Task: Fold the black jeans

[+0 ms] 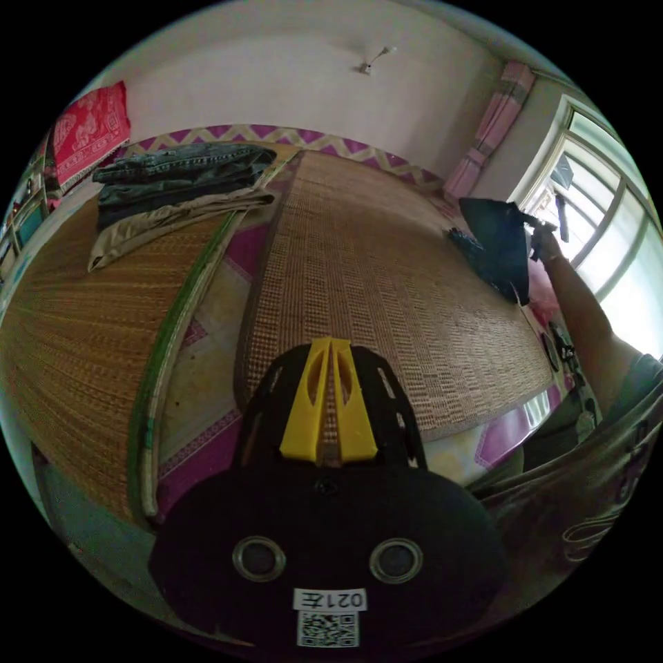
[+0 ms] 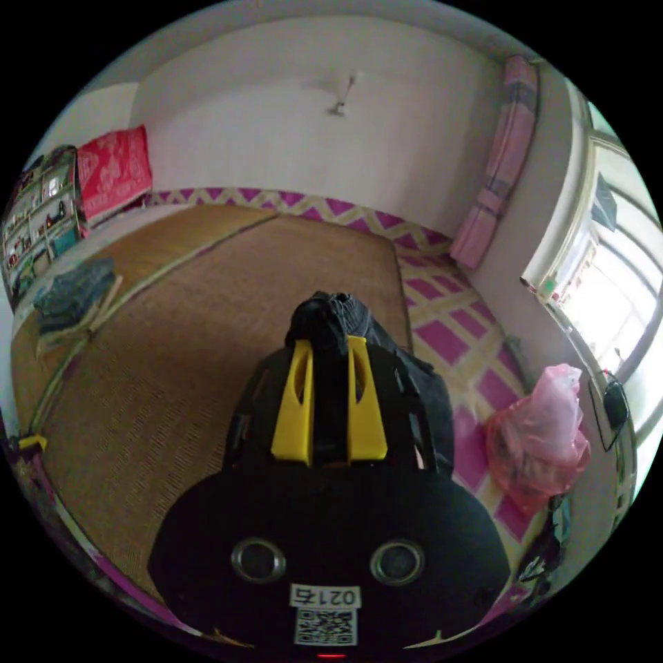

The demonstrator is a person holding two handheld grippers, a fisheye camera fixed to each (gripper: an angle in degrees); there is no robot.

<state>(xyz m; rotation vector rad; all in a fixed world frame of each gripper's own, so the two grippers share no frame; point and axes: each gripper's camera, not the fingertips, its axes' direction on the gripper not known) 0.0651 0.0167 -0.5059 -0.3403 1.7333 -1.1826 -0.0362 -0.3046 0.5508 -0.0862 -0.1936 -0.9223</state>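
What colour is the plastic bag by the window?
Pink, translucent. The plastic bag shows best in the right gripper view.

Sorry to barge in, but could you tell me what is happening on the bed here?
A person is starting on the black jeans. The right tool is shut on a bunched part of them and holds them up above the woven mat. The left tool is closed on nothing, hovering over the mat. A stack of folded clothes lies at the far side, and a pink bag sits near the window.
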